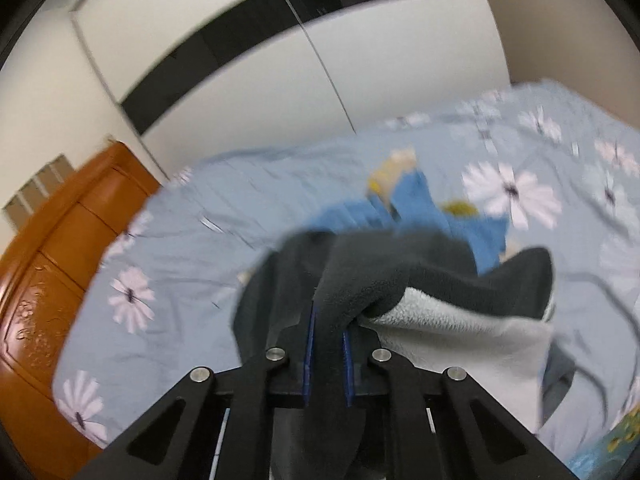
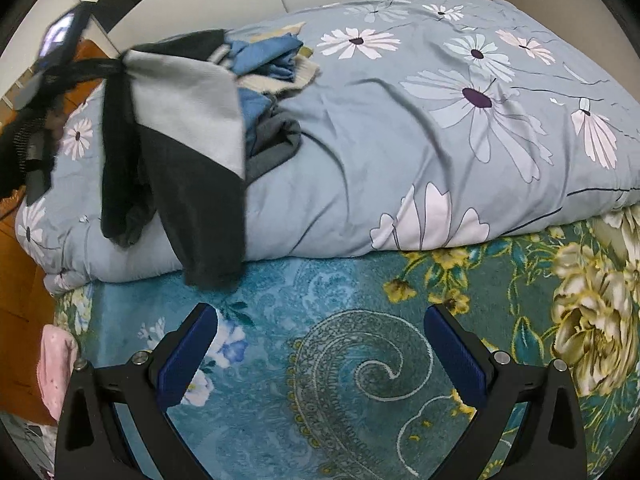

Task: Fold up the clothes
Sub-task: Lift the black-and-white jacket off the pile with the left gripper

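Observation:
My left gripper (image 1: 328, 320) is shut on a dark grey fleece garment with a light grey lining (image 1: 404, 272); the cloth bunches between the blue pads and hangs to the right. In the right wrist view the same garment (image 2: 188, 120) hangs from the left gripper (image 2: 92, 66) at upper left, and its dark end trails down over the quilt's front edge. A pile of blue, cream and grey clothes (image 2: 272, 64) lies on the quilt behind it; it also shows in the left wrist view (image 1: 416, 200). My right gripper (image 2: 320, 340) is open and empty, low over the teal blanket.
A pale blue flowered quilt (image 2: 440, 140) lies folded on a teal floral blanket (image 2: 340, 360). An orange wooden bed frame (image 1: 52, 264) stands at the left. A pink cloth (image 2: 56, 368) lies at the lower left. White wardrobe doors (image 1: 248, 68) stand behind the bed.

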